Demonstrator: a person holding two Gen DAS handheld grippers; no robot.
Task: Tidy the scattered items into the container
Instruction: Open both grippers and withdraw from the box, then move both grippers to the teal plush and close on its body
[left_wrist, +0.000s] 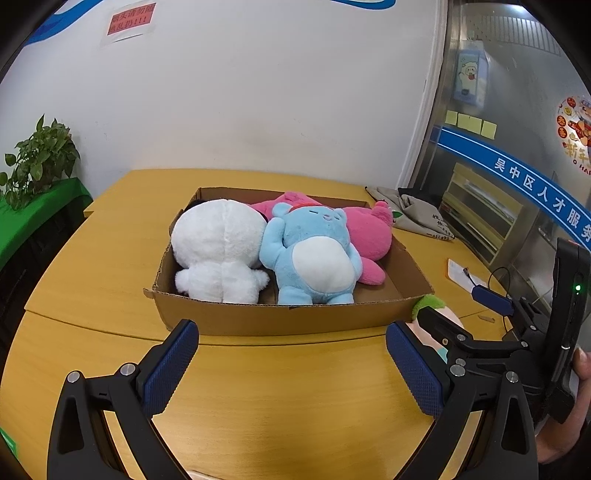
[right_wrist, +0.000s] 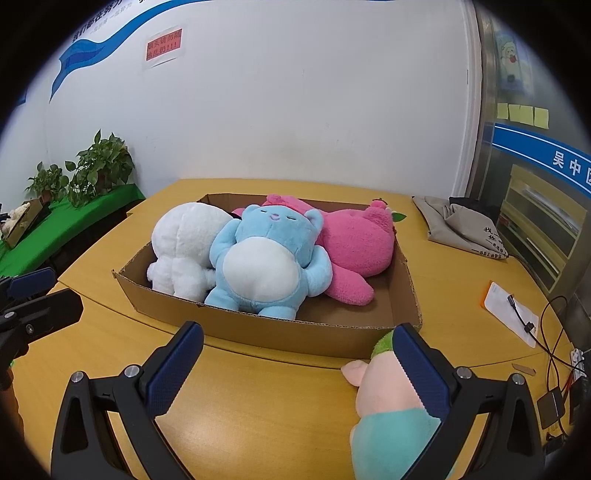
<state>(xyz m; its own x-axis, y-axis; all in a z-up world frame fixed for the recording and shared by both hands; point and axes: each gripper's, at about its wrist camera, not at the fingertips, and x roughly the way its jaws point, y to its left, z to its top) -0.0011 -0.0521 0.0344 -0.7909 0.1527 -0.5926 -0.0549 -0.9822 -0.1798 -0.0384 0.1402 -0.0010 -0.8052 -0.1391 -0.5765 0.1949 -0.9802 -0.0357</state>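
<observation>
With both grippers, left (left_wrist: 291, 369) and right (right_wrist: 299, 369), wide open and empty, centre the right around the doll (right_wrist: 388, 410) before closing, then lift it into the box (right_wrist: 295, 332).

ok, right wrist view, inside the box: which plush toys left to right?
white plush → blue bear plush → pink plush, all lying in the cardboard box.

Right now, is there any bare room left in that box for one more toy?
Yes: the near right corner of the cardboard box, between the pink plush and the right wall, shows bare floor. The left and middle are crowded by the white plush and blue bear.
</observation>
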